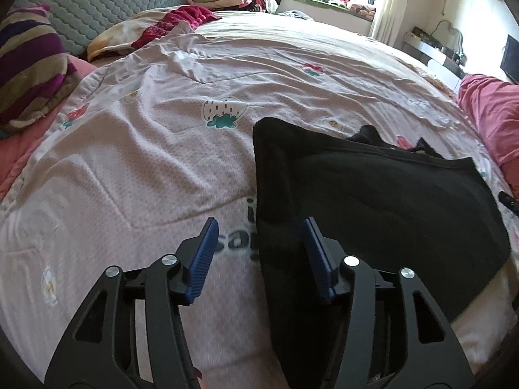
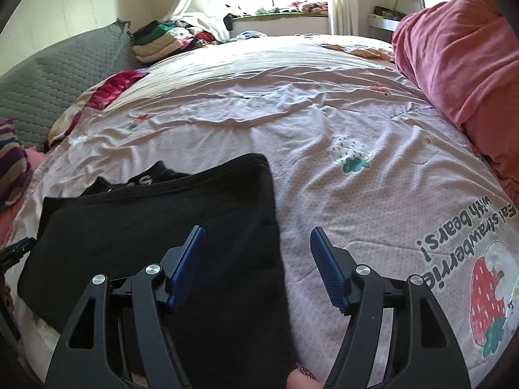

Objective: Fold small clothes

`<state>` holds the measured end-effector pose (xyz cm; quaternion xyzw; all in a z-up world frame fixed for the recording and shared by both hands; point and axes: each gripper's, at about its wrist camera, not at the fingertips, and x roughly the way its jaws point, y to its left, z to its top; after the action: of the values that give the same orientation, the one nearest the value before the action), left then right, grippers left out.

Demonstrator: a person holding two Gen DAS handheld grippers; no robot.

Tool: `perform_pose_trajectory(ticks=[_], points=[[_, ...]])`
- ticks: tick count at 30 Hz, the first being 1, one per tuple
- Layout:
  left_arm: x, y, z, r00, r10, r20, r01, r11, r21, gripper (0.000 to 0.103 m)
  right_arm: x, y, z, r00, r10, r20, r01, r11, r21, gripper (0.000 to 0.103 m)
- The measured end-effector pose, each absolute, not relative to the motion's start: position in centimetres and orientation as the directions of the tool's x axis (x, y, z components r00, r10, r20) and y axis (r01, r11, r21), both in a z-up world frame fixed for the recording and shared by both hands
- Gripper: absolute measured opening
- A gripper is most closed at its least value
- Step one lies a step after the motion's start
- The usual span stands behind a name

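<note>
A black garment [image 1: 373,201] lies folded flat on the pink strawberry-print bedspread [image 1: 146,162]. My left gripper [image 1: 259,227] is open and empty, hovering above the garment's left edge; its right finger is over the black cloth and its left finger over the bedspread. In the right wrist view the same garment [image 2: 162,214] lies at the lower left, with white lettering on a part at its far edge. My right gripper [image 2: 258,236] is open and empty, straddling the garment's right edge above the bedspread [image 2: 356,103].
A dark pink blanket [image 2: 454,58] is heaped along the bed's right side. A striped purple pillow [image 1: 29,64] and a grey quilted cover [image 1: 97,0] lie at the left. Stacked clothes [image 2: 162,40] sit at the far end under the window.
</note>
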<state>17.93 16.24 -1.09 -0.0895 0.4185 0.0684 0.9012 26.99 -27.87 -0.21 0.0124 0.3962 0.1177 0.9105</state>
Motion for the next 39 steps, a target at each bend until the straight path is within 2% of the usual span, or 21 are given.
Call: perform_pose_trajectory(ticks=[5,8,14,19,30,34,39], points=[[15.9,13.9,0.7,0.682,0.013,-0.731,-0.158,0.979,-0.13,0.048,25.0,-26.3,0.2,0.642,0.276,-0.716,-0.271,0.954,0.125,0.066],[15.3,11.6,1.2,0.688,0.012,-0.726,-0.115,0.989,-0.092,0.048,23.6,-25.1,0.8,0.636,0.315,-0.705,-0.329,0.936,0.122,0.066],[14.7,10.6,-2.1,0.615,-0.009,-0.789,-0.117,0.988,-0.103,0.048,21.3,-24.1,0.0,0.59,0.35,-0.728,-0.381,0.915,0.131,0.066],[13.7,10.8,-2.9,0.614,-0.026,-0.789,-0.127,0.983,-0.131,0.048,21.1,-24.7,-2.8,0.535,0.271,-0.8,-0.331,0.939,0.097,0.066],[13.3,10.7,-2.5,0.621,-0.026,-0.783,-0.133,0.981,-0.139,0.048,19.8,-25.5,-2.7,0.555,0.284,-0.782,-0.311,0.943,0.122,0.066],[12.9,11.0,-1.1,0.655,-0.026,-0.755,-0.133,0.98,-0.148,0.057,19.2,-25.0,-1.8,0.585,0.288,-0.758,-0.325,0.94,0.106,0.079],[12.8,11.8,-0.9,0.655,-0.024,-0.756,-0.148,0.976,-0.159,0.06,18.5,-24.1,-1.1,0.61,0.301,-0.733,-0.359,0.93,0.082,0.085]])
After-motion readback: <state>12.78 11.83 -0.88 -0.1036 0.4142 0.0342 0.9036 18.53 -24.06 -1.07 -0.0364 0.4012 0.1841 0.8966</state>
